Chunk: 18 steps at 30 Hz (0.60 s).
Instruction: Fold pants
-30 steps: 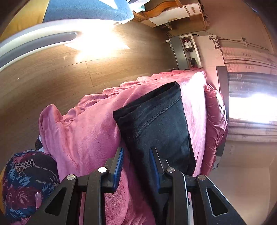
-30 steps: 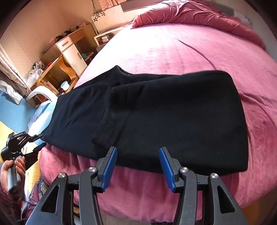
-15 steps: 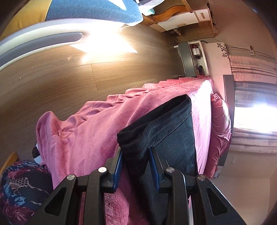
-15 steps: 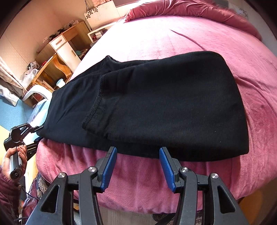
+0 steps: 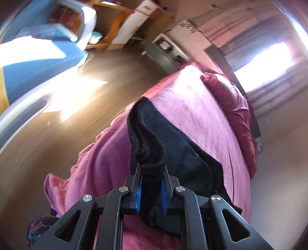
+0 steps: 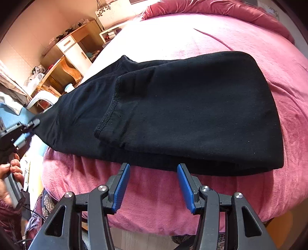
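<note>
The black pants (image 6: 192, 107) lie folded across the pink blanket (image 6: 192, 32) of a bed, one hemmed layer on top. In the left wrist view my left gripper (image 5: 151, 169) has its jaws closing, and the blue pads pinch a bunched end of the pants (image 5: 173, 146). The right wrist view shows that same left gripper (image 6: 28, 125) at the pants' far left corner, which is pulled taut off the bed's edge. My right gripper (image 6: 153, 165) stands open just short of the pants' near edge, with only blanket between its fingers.
A person's hand (image 6: 11, 169) holds the left gripper's handle at the left. Wooden floor (image 5: 67, 125) and a blue mat (image 5: 38, 63) lie beside the bed. A wooden desk (image 6: 67, 48) stands beyond it. A dark red duvet (image 6: 211, 9) is bunched at the bed's far end.
The left gripper's jaws narrowed onto the end of the pants, then it rolled and rose with the fabric bunched between the pads. The right gripper stayed where it was, open.
</note>
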Each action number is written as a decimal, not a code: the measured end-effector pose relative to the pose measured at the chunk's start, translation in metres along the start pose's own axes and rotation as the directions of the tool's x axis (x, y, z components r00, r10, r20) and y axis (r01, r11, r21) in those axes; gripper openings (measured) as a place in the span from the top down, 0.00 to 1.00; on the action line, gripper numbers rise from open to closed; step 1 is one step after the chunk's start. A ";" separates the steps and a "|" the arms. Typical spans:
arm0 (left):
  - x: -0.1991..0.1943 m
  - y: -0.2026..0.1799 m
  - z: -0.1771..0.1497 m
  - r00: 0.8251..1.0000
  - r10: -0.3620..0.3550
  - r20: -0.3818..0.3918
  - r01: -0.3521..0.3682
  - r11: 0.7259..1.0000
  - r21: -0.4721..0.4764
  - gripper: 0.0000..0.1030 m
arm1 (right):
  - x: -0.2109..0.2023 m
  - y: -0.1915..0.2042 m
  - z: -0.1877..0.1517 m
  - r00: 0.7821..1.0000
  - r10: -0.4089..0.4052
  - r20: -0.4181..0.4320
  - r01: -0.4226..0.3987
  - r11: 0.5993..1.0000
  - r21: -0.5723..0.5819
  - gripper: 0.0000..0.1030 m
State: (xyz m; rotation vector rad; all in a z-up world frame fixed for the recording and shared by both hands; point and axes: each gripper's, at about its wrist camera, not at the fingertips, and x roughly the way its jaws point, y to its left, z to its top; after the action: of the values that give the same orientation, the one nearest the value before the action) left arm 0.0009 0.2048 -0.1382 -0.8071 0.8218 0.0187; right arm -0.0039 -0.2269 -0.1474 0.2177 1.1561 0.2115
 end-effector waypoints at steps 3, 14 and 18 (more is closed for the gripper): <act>-0.002 -0.035 -0.008 0.998 -0.057 -0.010 0.058 0.988 0.140 0.86 | 0.000 0.002 -0.001 1.000 0.015 -0.004 -0.015 1.000 -0.008 0.50; 0.002 -0.098 -0.045 0.988 -0.120 -0.095 0.149 0.903 0.403 0.86 | -0.010 0.017 0.023 0.987 0.161 0.010 -0.161 0.987 -0.015 0.41; 0.003 -0.104 -0.048 0.990 -0.104 -0.097 0.137 0.885 0.445 0.86 | -0.010 0.034 0.040 0.981 0.193 -0.003 -0.193 0.979 -0.059 0.34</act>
State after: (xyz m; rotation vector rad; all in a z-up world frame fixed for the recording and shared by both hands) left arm 0.0044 0.0992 -0.0932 -0.4170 0.7994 -0.3052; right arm 0.0272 -0.2000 -0.1136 0.2782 1.1241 0.4160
